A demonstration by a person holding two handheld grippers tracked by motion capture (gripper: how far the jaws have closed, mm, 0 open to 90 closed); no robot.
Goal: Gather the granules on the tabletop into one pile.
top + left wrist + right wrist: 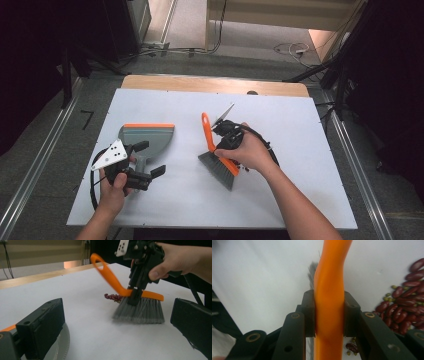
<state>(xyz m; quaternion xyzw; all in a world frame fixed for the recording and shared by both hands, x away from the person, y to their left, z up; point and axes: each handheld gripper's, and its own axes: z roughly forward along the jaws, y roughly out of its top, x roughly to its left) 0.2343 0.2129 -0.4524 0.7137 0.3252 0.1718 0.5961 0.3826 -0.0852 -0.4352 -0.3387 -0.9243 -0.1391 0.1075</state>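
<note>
The right hand-held gripper [226, 142] is clamped on the orange handle of the brush [140, 307], bristles down on the white surface [300, 150] just beside the beans [404, 307], evidently so they can be swept. The left hand-held gripper [150, 159] has its jaws apart astride the handle of the dustpan [147, 140]. The pan lies flat, well apart from the brush, apparently to receive the beans.

brush [218, 160] | orange handle, grey bristles | tilted, bristles down | table centre
</note>
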